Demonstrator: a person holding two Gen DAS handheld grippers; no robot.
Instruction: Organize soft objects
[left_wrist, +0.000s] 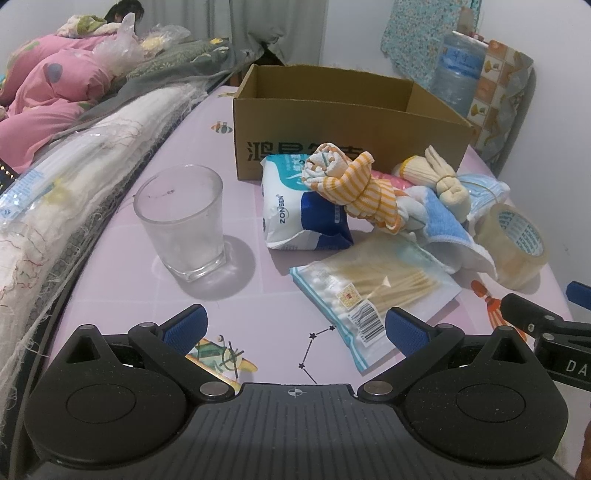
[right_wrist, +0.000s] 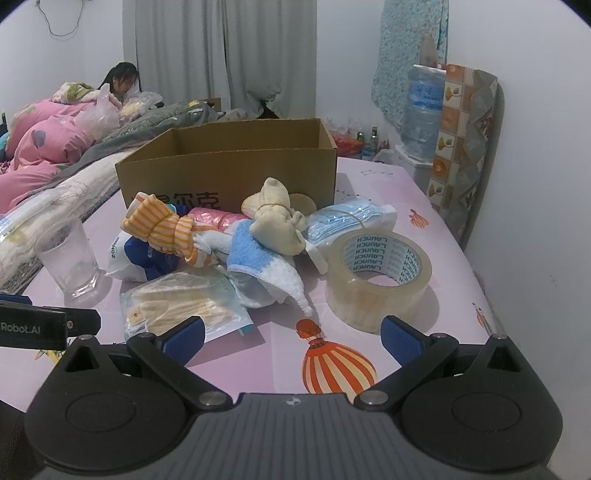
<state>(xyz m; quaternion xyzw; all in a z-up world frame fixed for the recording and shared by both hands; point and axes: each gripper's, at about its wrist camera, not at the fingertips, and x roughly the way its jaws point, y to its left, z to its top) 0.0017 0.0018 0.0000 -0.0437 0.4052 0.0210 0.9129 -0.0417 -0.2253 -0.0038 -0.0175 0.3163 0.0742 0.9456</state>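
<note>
A pile of soft things lies on the pink table in front of an open cardboard box (left_wrist: 332, 122) (right_wrist: 229, 166). It holds an orange-striped sock roll (left_wrist: 354, 188) (right_wrist: 162, 225), a cream sock bundle (left_wrist: 443, 177) (right_wrist: 277, 214), a blue-and-white cloth (left_wrist: 443, 225) (right_wrist: 255, 258), a tissue pack (left_wrist: 295, 214) (right_wrist: 125, 258) and a bag of face masks (right_wrist: 347, 218). My left gripper (left_wrist: 295, 328) hovers open near the table's front, short of the pile, with nothing between its fingers. My right gripper (right_wrist: 291, 332) also stands open and empty, just before the tape roll.
A clear glass (left_wrist: 184, 221) (right_wrist: 70, 258) stands at the left. A cotton-swab bag (left_wrist: 373, 291) (right_wrist: 177, 306) and a tape roll (left_wrist: 517, 243) (right_wrist: 376, 273) lie nearest me. A bed with quilts and a person borders the left; a water jug (right_wrist: 424, 110) stands back right.
</note>
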